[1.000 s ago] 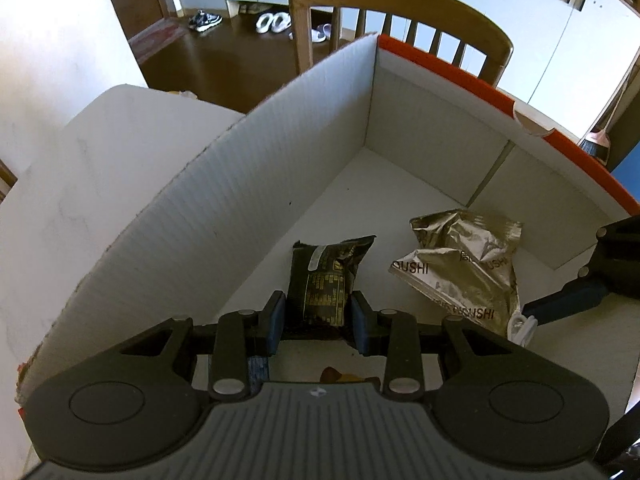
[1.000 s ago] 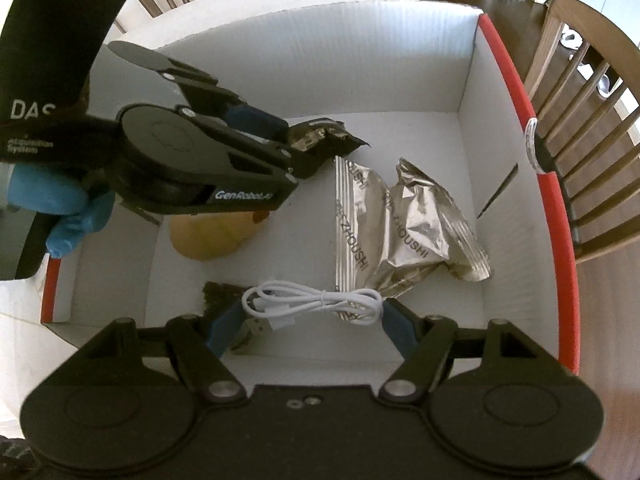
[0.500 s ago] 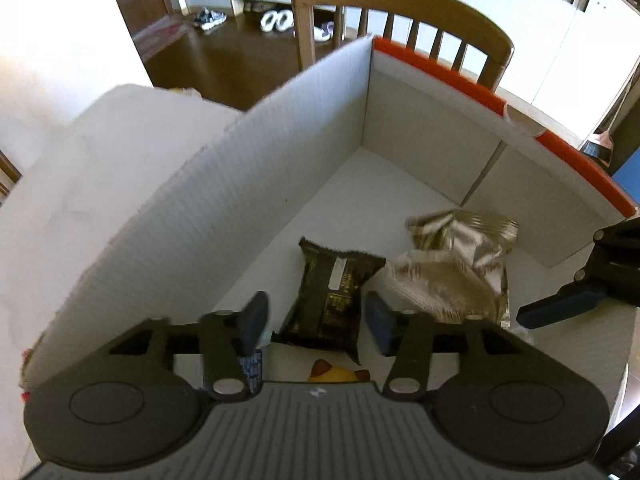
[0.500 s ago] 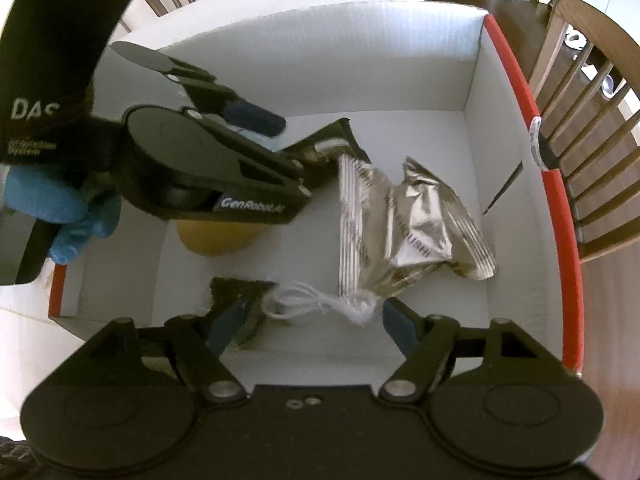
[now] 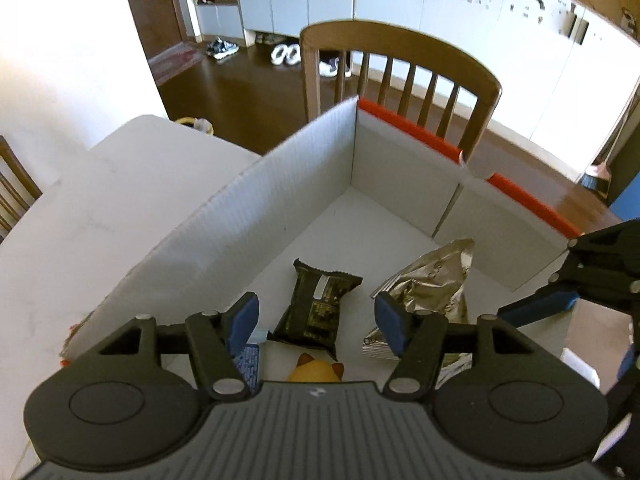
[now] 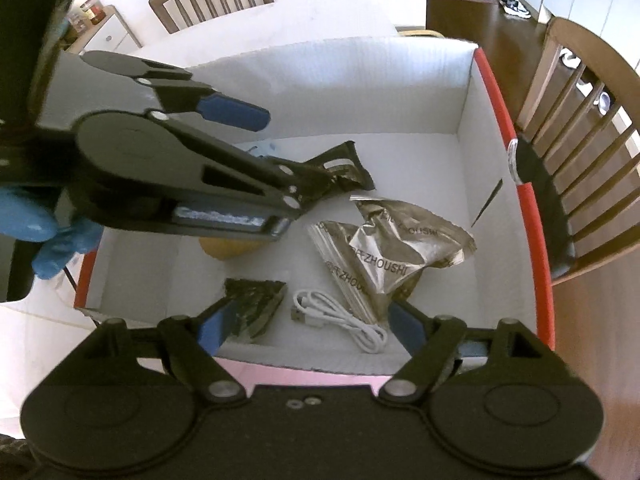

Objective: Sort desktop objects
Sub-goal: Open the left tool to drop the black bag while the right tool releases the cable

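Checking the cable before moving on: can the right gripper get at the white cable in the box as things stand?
Probably yes. The right gripper hangs right above the white cable, jaws opening with nothing gripped. The silver packet lies against the cable's side, so it could get nipped too. The left gripper is off toward the far side.

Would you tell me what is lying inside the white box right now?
Inside the white box: a black snack packet, silver foil packets, a coiled white cable, another dark packet and a yellow toy mostly hidden under the left claw.

two silver packets (image 6: 394,250), two dark packets (image 5: 318,306), one cable (image 6: 340,320), one box (image 6: 360,84)
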A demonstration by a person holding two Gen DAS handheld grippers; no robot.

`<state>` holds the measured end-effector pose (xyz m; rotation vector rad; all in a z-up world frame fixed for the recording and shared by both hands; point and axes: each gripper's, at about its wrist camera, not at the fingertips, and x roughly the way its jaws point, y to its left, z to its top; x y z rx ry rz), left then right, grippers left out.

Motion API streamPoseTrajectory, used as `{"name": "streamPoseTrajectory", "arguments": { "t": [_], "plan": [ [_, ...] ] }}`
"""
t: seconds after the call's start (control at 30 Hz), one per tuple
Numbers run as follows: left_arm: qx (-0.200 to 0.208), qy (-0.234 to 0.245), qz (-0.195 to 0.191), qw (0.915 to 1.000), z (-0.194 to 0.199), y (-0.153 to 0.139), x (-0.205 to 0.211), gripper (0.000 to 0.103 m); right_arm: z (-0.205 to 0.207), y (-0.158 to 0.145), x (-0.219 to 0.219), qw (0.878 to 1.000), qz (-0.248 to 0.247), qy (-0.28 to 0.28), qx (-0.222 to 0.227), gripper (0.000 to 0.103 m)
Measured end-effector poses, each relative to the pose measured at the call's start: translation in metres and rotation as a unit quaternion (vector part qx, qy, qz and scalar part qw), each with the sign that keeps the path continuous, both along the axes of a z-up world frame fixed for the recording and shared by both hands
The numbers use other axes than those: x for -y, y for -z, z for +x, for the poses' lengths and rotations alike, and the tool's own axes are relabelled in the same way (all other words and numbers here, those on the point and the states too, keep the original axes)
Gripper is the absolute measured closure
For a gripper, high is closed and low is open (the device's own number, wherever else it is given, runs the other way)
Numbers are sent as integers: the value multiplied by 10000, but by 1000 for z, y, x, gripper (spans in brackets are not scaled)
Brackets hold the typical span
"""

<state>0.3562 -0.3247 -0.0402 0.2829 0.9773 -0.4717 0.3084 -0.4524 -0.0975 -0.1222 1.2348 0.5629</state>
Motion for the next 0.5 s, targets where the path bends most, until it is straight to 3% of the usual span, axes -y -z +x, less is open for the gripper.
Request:
{"name": "streamPoseTrajectory", "arguments": {
  "t": [0.5],
  "plan": [
    [294, -605, -447, 9967, -40, -39, -45, 40, -17, -24, -3, 9994, 108, 3, 317, 16]
  ]
}}
